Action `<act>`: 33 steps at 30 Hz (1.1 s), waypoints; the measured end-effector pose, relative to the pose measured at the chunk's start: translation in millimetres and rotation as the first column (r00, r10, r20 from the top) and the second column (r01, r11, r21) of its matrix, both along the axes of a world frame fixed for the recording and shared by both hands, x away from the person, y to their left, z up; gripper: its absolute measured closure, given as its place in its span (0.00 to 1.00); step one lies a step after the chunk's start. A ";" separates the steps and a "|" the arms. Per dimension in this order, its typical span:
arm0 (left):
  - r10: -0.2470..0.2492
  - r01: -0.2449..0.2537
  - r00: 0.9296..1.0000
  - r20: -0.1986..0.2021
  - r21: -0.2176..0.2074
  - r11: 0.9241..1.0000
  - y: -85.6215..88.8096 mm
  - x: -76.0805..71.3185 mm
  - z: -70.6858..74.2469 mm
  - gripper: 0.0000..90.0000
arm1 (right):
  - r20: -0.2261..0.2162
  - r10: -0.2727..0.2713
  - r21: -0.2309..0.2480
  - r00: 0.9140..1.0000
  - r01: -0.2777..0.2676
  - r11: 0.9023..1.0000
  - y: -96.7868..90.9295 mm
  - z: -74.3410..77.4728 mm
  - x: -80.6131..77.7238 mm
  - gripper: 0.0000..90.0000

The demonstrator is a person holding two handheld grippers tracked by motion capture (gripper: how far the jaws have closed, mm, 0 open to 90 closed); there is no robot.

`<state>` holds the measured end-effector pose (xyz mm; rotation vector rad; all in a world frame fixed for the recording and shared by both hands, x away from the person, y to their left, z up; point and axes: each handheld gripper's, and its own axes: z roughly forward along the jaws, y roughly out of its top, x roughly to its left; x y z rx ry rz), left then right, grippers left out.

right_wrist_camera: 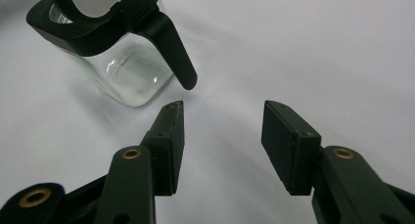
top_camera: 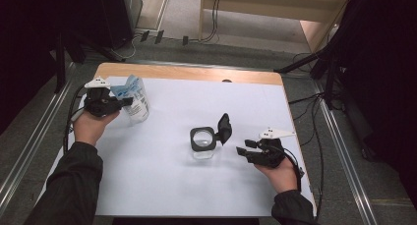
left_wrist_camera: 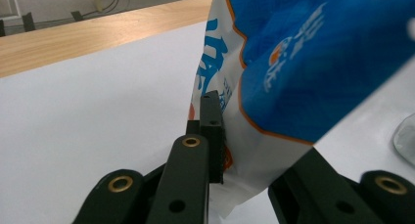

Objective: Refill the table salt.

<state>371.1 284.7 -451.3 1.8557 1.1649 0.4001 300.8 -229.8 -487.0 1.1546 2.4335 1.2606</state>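
A blue and white pouch stands at the table's far left. My left gripper is shut on its side. In the left gripper view the ribbed left pad presses into the pouch, which fills the gap of the left gripper and hides the other pad. A square glass jar with a black rim sits mid-table, its flip lid hinged up. My right gripper stands just right of the jar, open, holding nothing. In the right gripper view the jar is ahead and left of the right gripper.
A white sheet covers the table, with a wooden strip along its far edge. Cables trail off both sides. Dark stands and a pale wooden shelf lie beyond the table.
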 end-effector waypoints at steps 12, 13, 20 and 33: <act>-0.005 0.003 0.999 -0.034 -0.035 0.999 -0.9 -2.0 4.6 1.00 | 0.007 0.022 -0.005 1.000 -0.022 1.000 5.4 -0.3 -0.9 0.59; -0.010 0.008 0.999 -0.041 -0.052 0.999 -0.3 -2.6 6.0 1.00 | 0.006 0.022 -0.003 1.000 -0.022 1.000 5.6 -0.2 -1.1 0.59; -0.041 0.038 0.998 -0.038 -0.088 0.995 -2.0 -6.6 12.4 1.00 | 0.014 0.037 0.009 0.999 -0.037 0.999 8.5 2.1 -3.8 0.59; -0.129 0.124 0.990 -0.053 -0.082 0.989 -20.5 -22.3 32.3 1.00 | 0.058 0.099 0.024 0.993 -0.101 0.995 22.4 13.0 -21.5 0.63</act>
